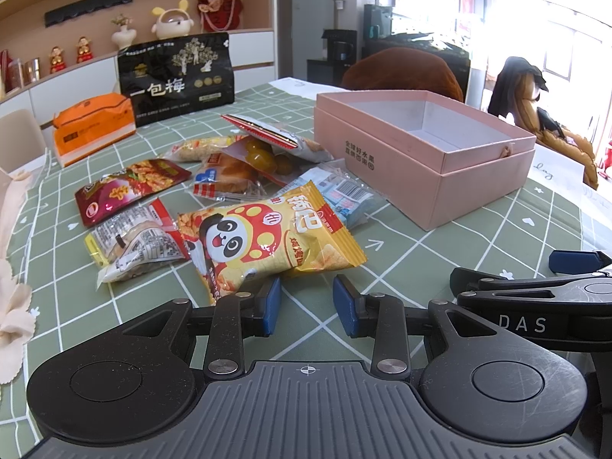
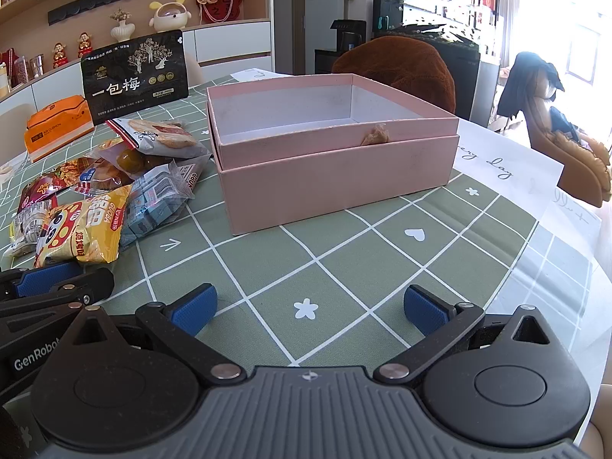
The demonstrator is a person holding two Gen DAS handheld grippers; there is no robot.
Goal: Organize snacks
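Toward the table's (image 2: 344, 267) left edge we see an orange tissue pack (image 1: 93, 130), then a tall black plum bag (image 1: 176, 76) standing at the far edge. Next comes our loose heap of snack packets (image 1: 229, 191), with the yellow panda chip bag (image 1: 267, 241) nearest us. Our left gripper (image 1: 306, 302) hovers just before that bag, fingers a little apart, holding nothing. Right of the heap sits the pink box (image 2: 336, 176), lidless, its white inside bare. Our right gripper (image 2: 310, 306) gapes wide over the cloth, holding nothing.
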